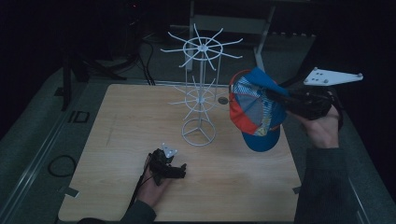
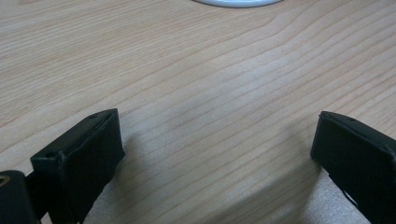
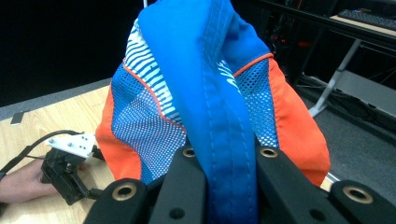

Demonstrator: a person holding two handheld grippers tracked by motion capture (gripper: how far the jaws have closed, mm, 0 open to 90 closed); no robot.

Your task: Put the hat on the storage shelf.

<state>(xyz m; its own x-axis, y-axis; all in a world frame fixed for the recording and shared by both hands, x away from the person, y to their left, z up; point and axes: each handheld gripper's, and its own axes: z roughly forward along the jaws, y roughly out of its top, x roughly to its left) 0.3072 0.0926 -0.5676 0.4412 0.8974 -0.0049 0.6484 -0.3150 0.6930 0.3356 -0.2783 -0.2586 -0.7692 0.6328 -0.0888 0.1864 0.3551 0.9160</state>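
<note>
At right of centre in the high view, the right gripper (image 1: pixel 280 100) pinches the soft, light mesh cap (image 1: pixel 254 109) by its stiffer blue seam, while the left gripper (image 2: pixel 215 154) rests unclenched.

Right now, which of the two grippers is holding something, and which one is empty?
The right gripper holds the blue and orange cap, its jaws shut on a blue fabric strip, raised beside the white wire rack. The left gripper rests open on the wooden table, empty.
</note>
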